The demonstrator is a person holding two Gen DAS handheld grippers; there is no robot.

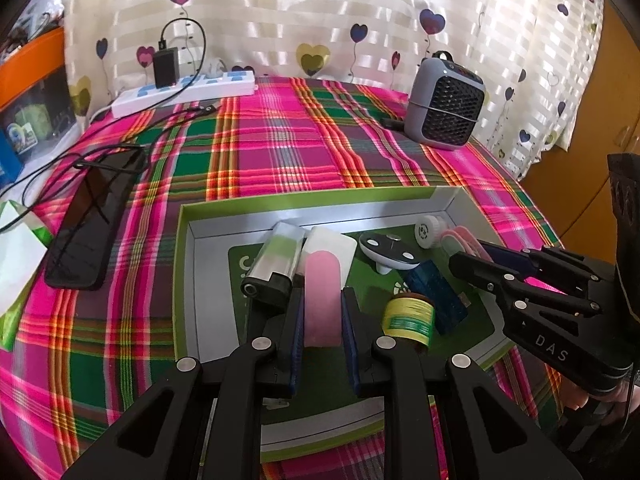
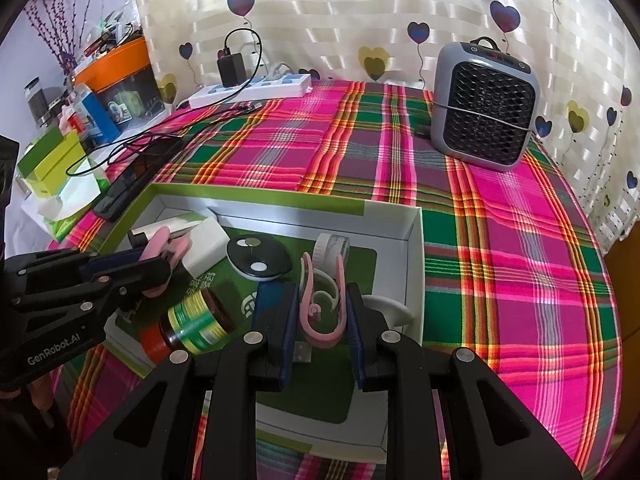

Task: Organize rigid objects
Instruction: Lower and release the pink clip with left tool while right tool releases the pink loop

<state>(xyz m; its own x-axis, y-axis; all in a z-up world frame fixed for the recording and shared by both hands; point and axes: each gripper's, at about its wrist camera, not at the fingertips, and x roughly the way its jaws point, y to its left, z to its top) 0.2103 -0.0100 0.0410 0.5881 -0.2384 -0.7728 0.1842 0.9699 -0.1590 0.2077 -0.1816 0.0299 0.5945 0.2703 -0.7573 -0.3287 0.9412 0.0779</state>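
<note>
**Both grippers clamped on pink items over the green-rimmed box**

Where lettering can be read, it sits on the gripper bodies: "DAS" on the right gripper [image 1: 476, 258] in the left wrist view, "GenRobot.AI" on the left gripper [image 2: 160, 264] in the right wrist view. Over the cardboard box [image 1: 320, 200], the left gripper is clenched on a flat pink block [image 1: 322, 300], and the right grips a pink ear hook [image 2: 320, 304].

Inside the box, left to right: a silver-and-black cylinder [image 1: 276, 264], a white case [image 1: 332, 246], a white-dotted black oval [image 1: 390, 250], an amber jar [image 1: 408, 318] with an unreadable yellow-green label, a blue block [image 1: 438, 294], and a white round cap [image 1: 429, 232].

Only the left wrist view shows the long black slab [image 1: 94, 220] left of the box in full; only the right shows green cartons [image 2: 52, 164] beyond it. The grey fan heater [image 2: 484, 106] stands behind the box.
</note>
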